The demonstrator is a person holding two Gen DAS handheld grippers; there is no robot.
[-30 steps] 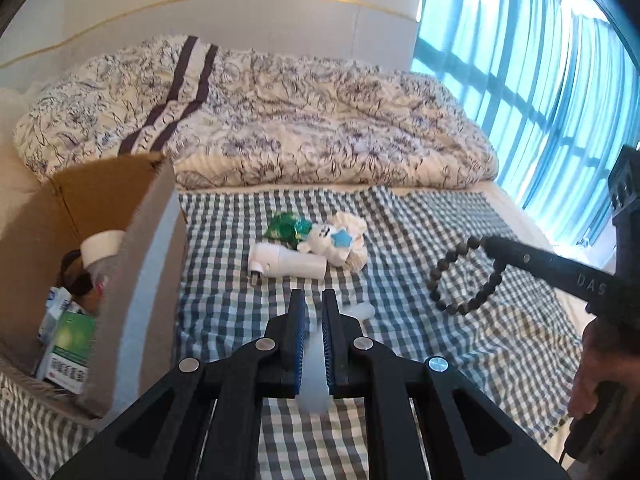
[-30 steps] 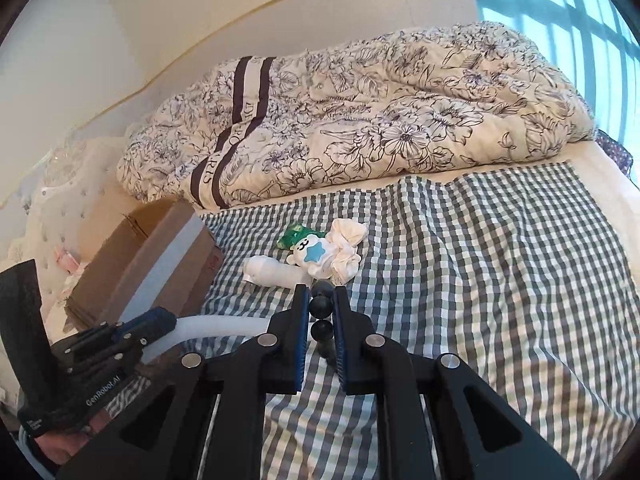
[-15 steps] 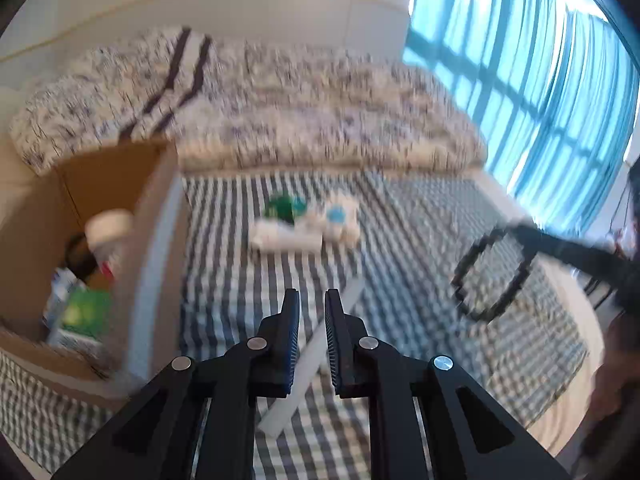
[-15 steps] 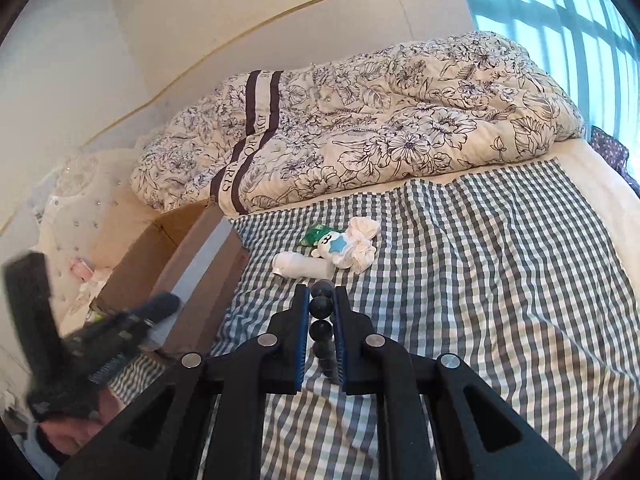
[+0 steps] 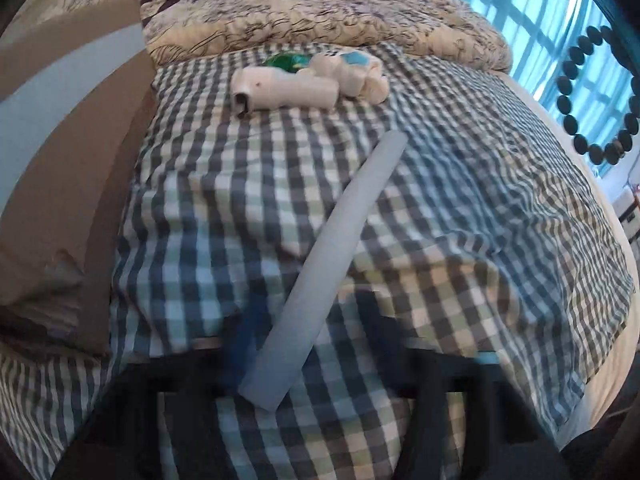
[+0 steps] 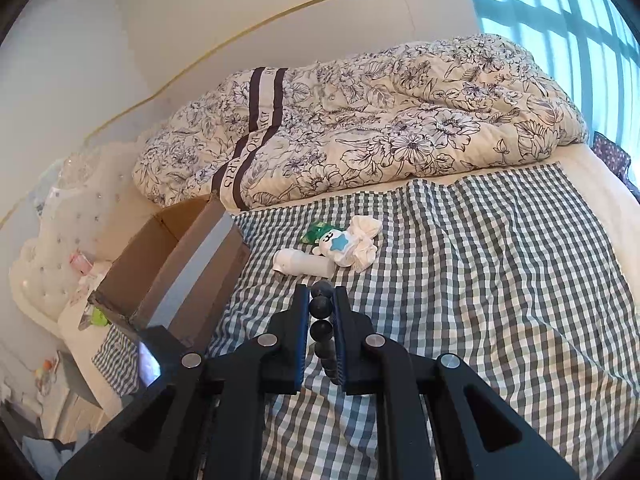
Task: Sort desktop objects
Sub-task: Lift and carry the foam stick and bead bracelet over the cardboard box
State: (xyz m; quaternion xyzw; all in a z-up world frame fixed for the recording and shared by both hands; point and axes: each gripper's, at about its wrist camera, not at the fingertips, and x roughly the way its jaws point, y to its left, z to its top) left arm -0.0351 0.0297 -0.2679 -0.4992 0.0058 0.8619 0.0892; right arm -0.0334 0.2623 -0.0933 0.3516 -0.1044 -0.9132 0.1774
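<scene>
Right gripper [image 6: 321, 312] clamped on black bead bracelet [image 6: 322, 330]. Left gripper [image 5: 316, 364] blurred, jaws spread wide; pale tube [image 5: 332, 256] lying loose between them on checkered sheet [image 5: 460, 220]. White bottle [image 5: 284, 92] ahead.

Quilt [image 6: 360, 128] stripe lettering: partly readable, ending in "ARIS"; the rest is unclear.
Plush toy [image 6: 344, 242] face: a mark shaped like "3".
</scene>
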